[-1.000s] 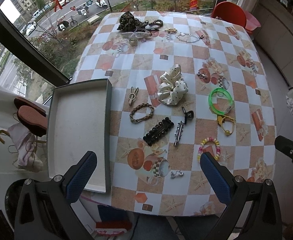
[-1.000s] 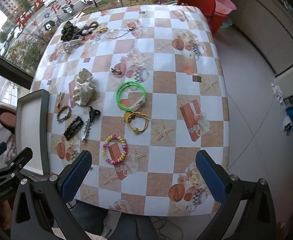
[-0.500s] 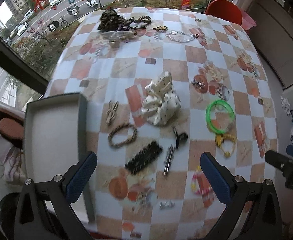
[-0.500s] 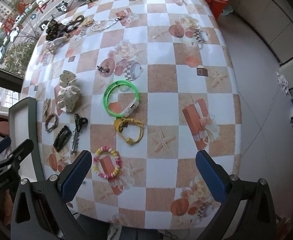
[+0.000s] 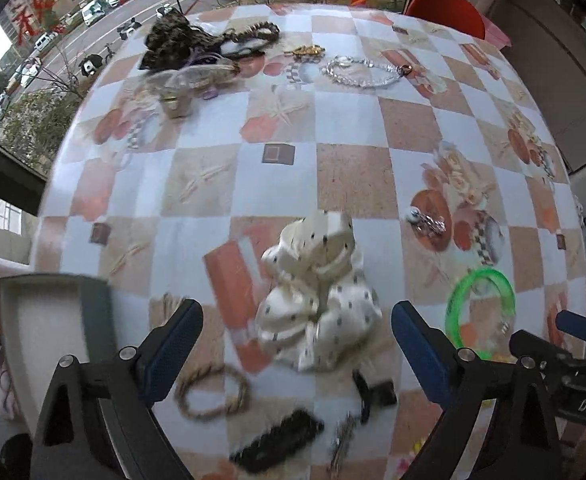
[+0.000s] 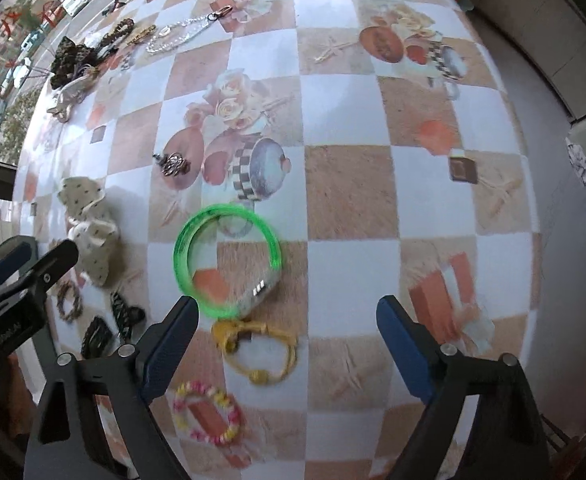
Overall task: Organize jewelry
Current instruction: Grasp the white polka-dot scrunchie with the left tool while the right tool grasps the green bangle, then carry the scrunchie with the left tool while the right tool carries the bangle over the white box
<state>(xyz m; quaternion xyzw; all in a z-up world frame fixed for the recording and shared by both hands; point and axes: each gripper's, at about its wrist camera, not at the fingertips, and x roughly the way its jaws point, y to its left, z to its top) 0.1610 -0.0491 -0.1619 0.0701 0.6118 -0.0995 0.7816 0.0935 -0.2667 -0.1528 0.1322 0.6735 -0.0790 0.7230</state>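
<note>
The left tool (image 5: pixel 297 348) hung released above the scrunchie (image 5: pixel 317 296); the tray (image 5: pixel 53 320) lay beside. The right tool (image 6: pixel 289 340) gaped, empty, near the green bangle (image 6: pixel 229 260).

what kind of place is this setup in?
Probably a home, upper floor: a table with a checkered tablecloth sits by a big window overlooking a street with parked cars, and a red plastic chair stands at its far end.

Soft daylight is coming through the window (image 5: pixel 93 20) beyond the table (image 5: pixel 353 168), casting only faint shadows. Fisheye curvature is bending both views' edges. Motion blur is smearing items nearest the lenses; the table's far end is staying sharper.
</note>
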